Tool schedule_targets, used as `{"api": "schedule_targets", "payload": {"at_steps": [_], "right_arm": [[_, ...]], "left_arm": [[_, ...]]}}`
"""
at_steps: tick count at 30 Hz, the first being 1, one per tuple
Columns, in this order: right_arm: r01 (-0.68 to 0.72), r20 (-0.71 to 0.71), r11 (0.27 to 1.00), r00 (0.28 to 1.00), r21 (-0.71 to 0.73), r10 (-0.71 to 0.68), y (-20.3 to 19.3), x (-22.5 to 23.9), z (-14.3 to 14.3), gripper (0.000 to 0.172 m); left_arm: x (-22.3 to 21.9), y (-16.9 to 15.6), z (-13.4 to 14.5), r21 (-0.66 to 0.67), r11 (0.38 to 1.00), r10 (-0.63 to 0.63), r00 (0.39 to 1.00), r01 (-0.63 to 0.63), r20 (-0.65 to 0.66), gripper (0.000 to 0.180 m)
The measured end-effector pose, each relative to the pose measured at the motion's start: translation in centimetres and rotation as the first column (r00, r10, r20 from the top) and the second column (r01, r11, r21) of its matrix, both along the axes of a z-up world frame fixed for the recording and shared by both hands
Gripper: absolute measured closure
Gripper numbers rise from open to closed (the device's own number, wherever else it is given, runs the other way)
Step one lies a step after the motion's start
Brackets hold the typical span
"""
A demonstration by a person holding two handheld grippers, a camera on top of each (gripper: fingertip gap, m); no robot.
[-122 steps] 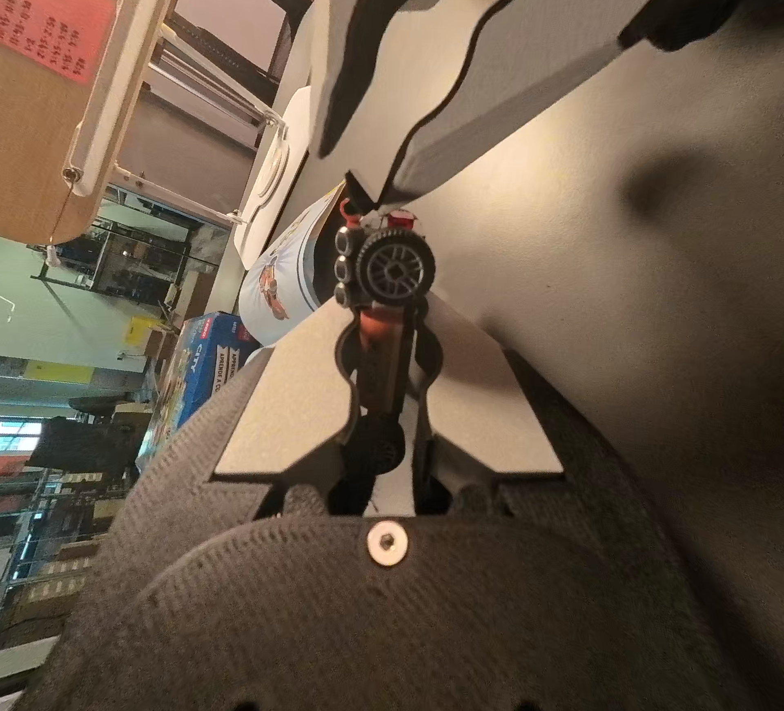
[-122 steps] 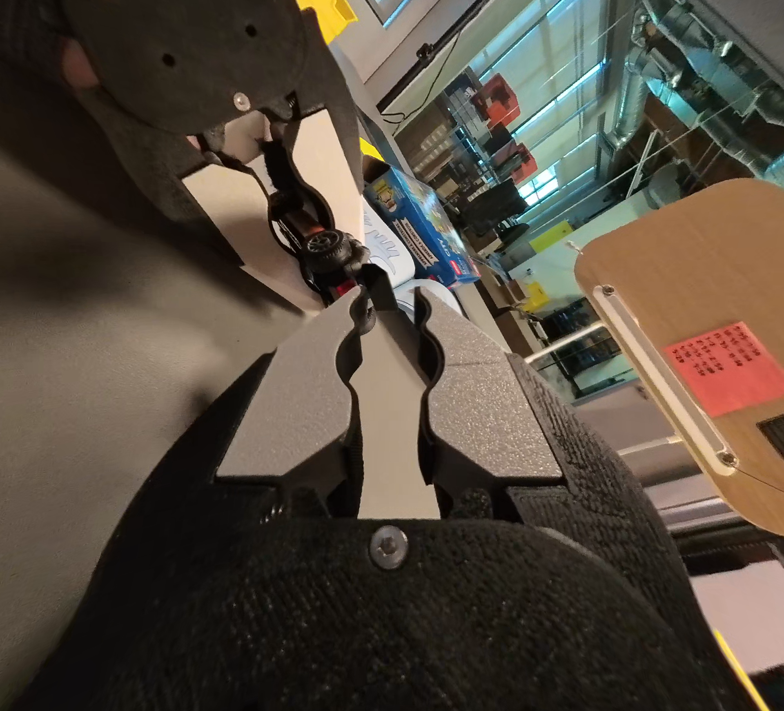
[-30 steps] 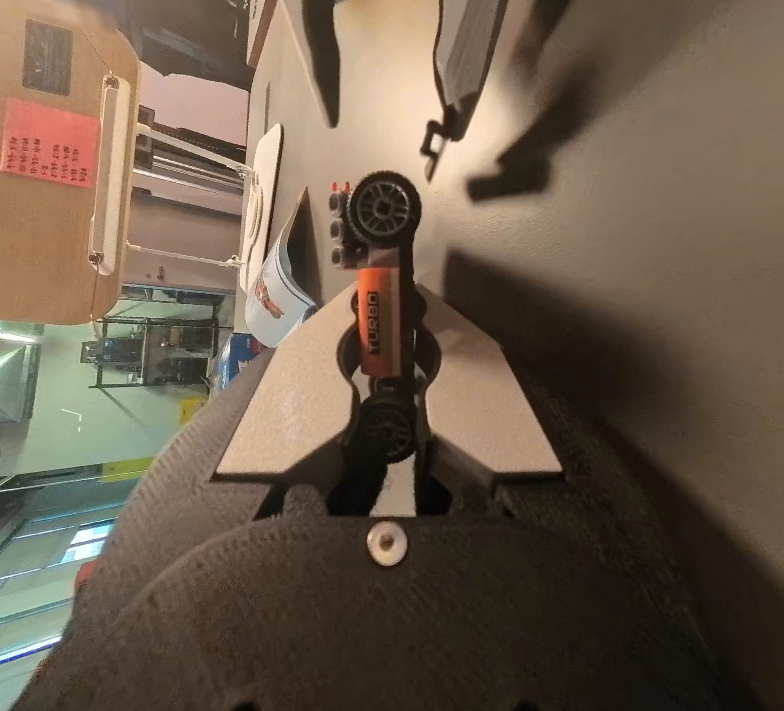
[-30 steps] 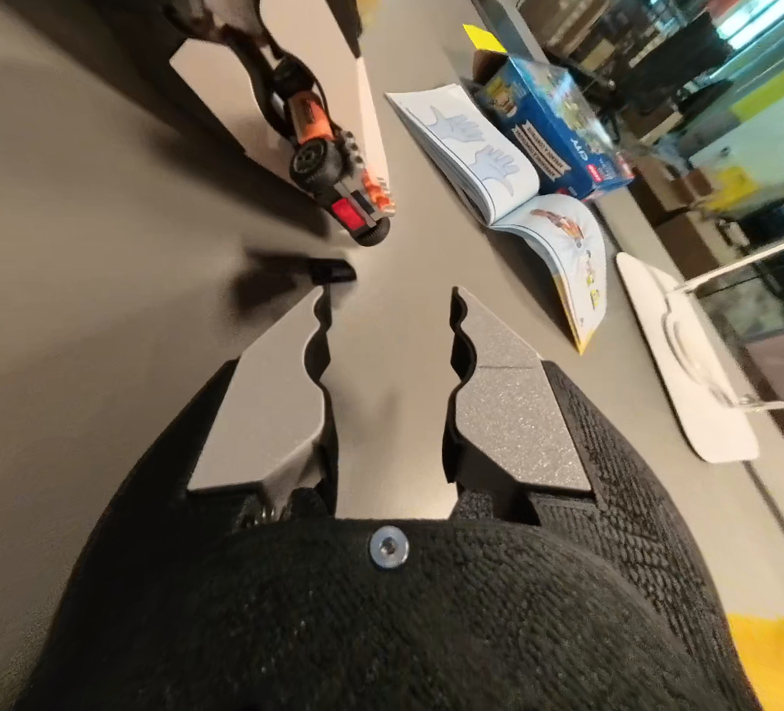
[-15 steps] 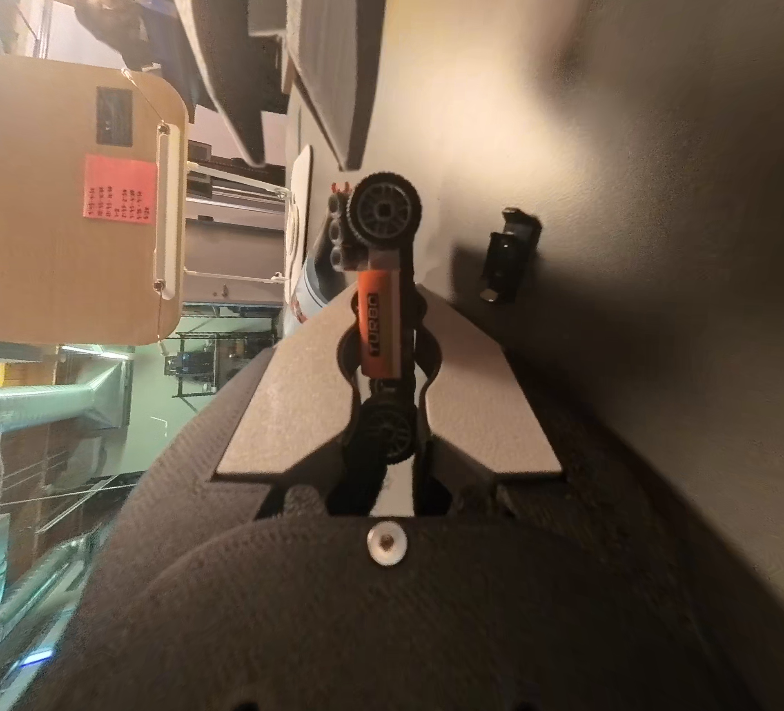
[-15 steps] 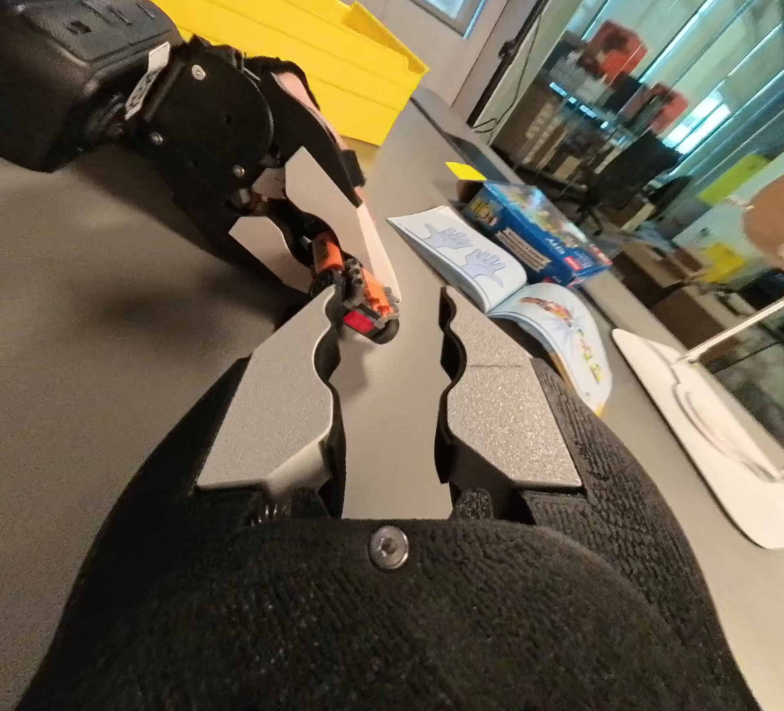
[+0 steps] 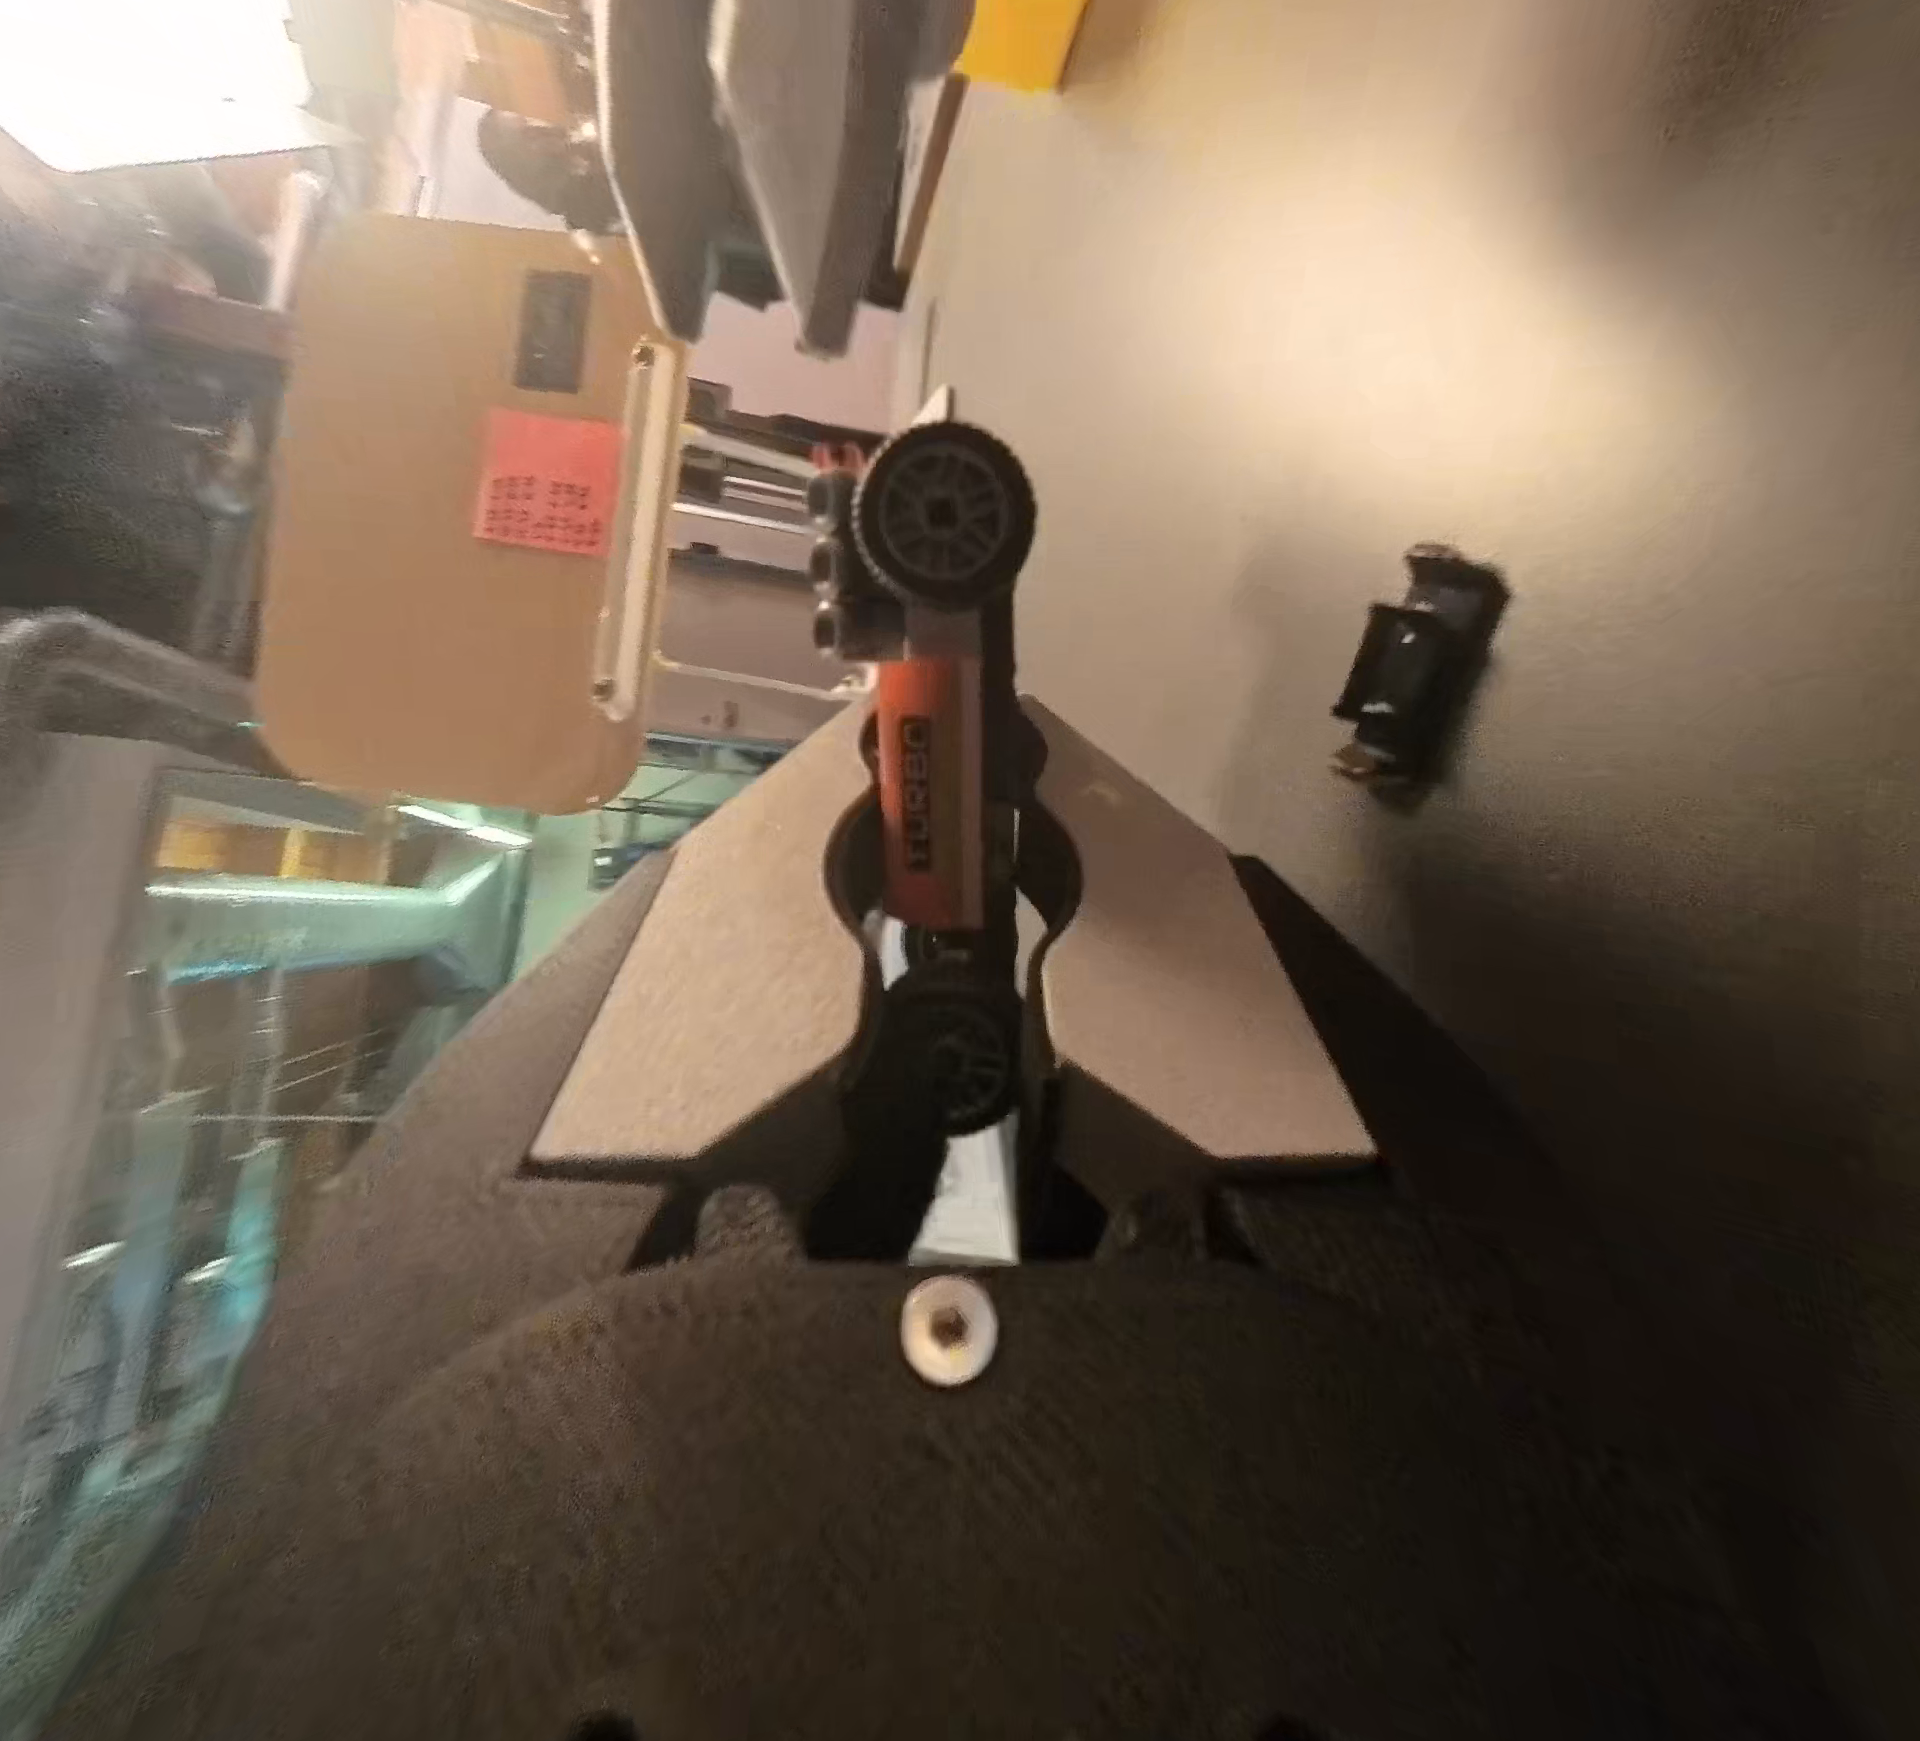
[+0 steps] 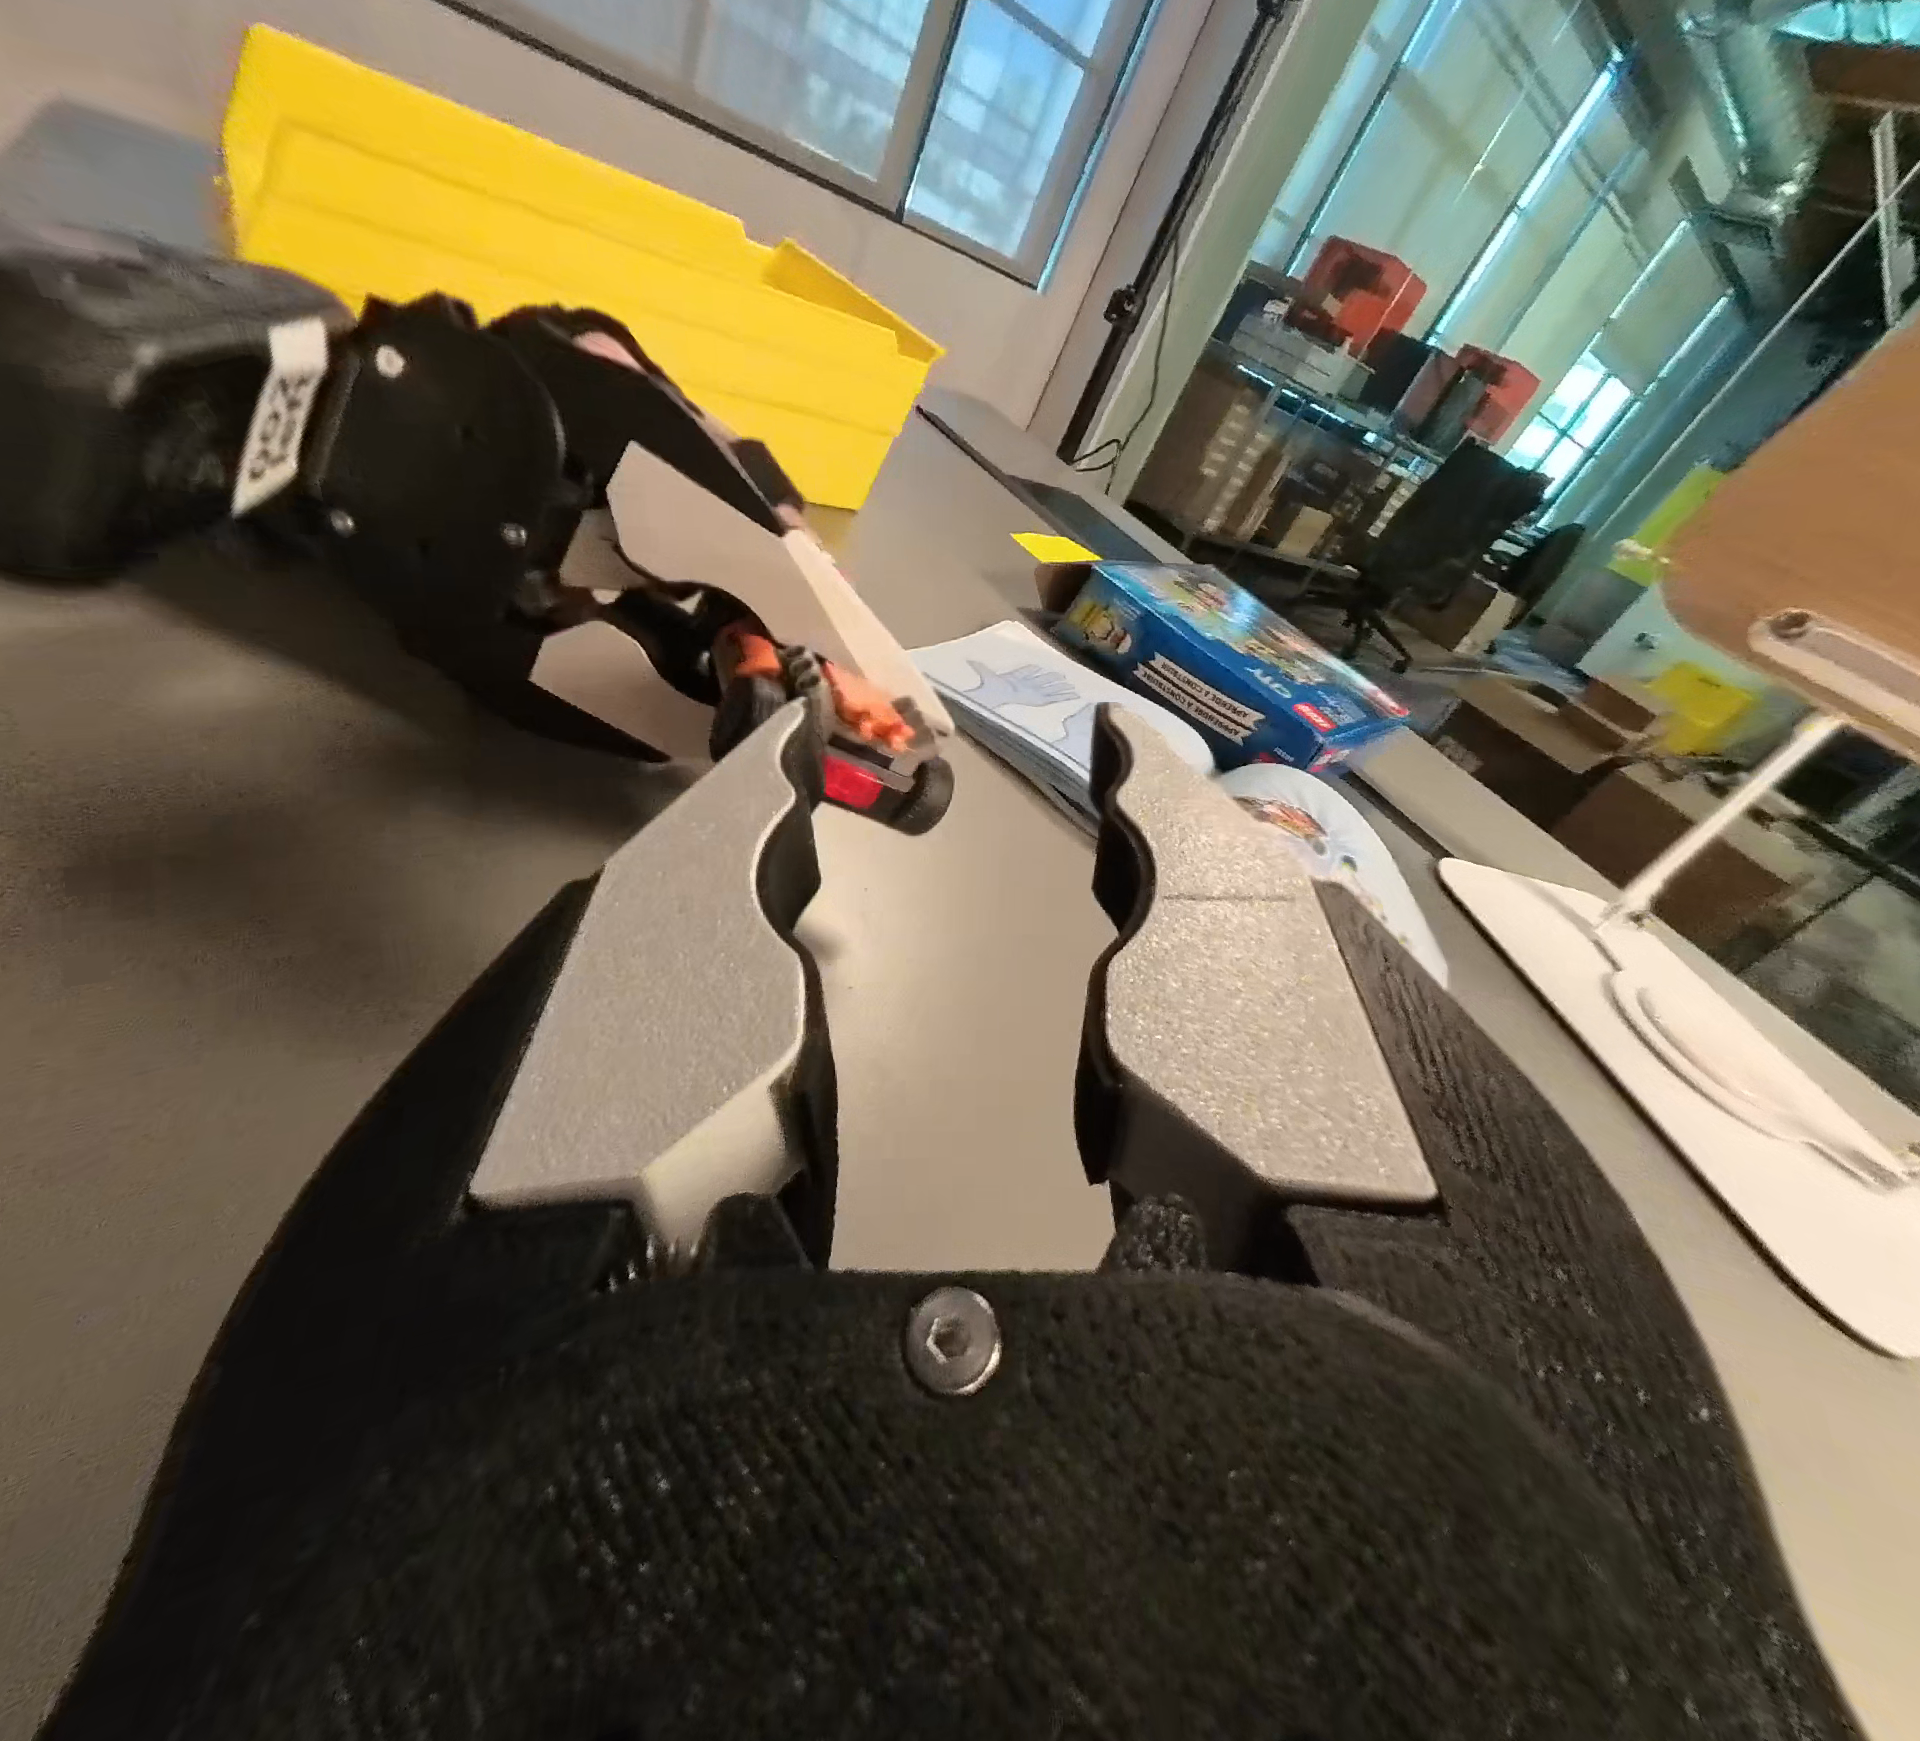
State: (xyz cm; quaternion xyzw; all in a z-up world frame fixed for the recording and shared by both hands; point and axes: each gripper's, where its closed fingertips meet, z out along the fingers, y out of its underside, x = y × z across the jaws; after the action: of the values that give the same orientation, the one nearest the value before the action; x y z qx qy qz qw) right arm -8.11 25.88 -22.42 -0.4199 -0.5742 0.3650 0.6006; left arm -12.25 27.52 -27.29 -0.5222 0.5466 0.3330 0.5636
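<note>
While the left gripper [image 7: 951, 756] squeezes a bumpy brick-built toy car [image 7: 930, 735], orange with round black ribbed wheels | right gripper [image 8: 951, 735] wide open, nothing inside, car at its 11 o'clock | small shiny black piece [image 7: 1418, 668] on smooth grey table [image 7: 1351, 289], 3 o'clock of car | blue cardboard box [image 8: 1226, 668] and open paper booklet [image 8: 1023, 699] have writing.

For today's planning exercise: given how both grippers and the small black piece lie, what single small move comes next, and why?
Probably swing the open, empty right gripper toward the small black piece loose on the table; the left gripper already clamps the toy car.
</note>
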Motion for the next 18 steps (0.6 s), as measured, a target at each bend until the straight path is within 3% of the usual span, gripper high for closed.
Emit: {"api": "schedule_targets", "payload": {"at_steps": [4,7,9,12,16,18], "right_arm": [[-0.030,0.009,0.999,1.000,-0.023,0.030,-0.2,-0.4,-0.1,0.127],[-0.032,0.040,0.998,0.999,0.061,0.030,-0.4,-0.8,-0.6,0.126],[-0.053,0.080,0.991,0.996,0.123,0.043,-0.7,-1.0,-1.3,0.126],[-0.095,0.076,0.990,0.993,0.106,0.087,-1.0,-0.9,-1.2,0.127],[-0.181,0.039,0.983,0.983,-0.001,0.181,-1.5,-0.5,-0.5,0.125],[-0.249,0.025,0.966,0.968,-0.066,0.251,-2.2,-0.3,-0.3,0.129]], "left_arm": [[-0.3,0.4,0.1,0.089,0.996,0.041,0.991,-0.030,-0.129,0.164],[0.1,0.1,0.0,0.063,0.998,0.002,0.995,0.005,-0.100,0.164],[0.5,-0.5,-0.6,-0.005,0.998,-0.056,0.997,0.056,-0.044,0.164],[1.3,-1.5,-0.9,-0.132,0.982,-0.122,0.987,0.135,0.103,0.164],[2.8,-3.5,-1.1,-0.330,0.903,-0.166,0.932,0.275,0.322,0.164],[3.7,-4.6,-1.1,-0.420,0.835,-0.162,0.888,0.356,0.431,0.164]]}}
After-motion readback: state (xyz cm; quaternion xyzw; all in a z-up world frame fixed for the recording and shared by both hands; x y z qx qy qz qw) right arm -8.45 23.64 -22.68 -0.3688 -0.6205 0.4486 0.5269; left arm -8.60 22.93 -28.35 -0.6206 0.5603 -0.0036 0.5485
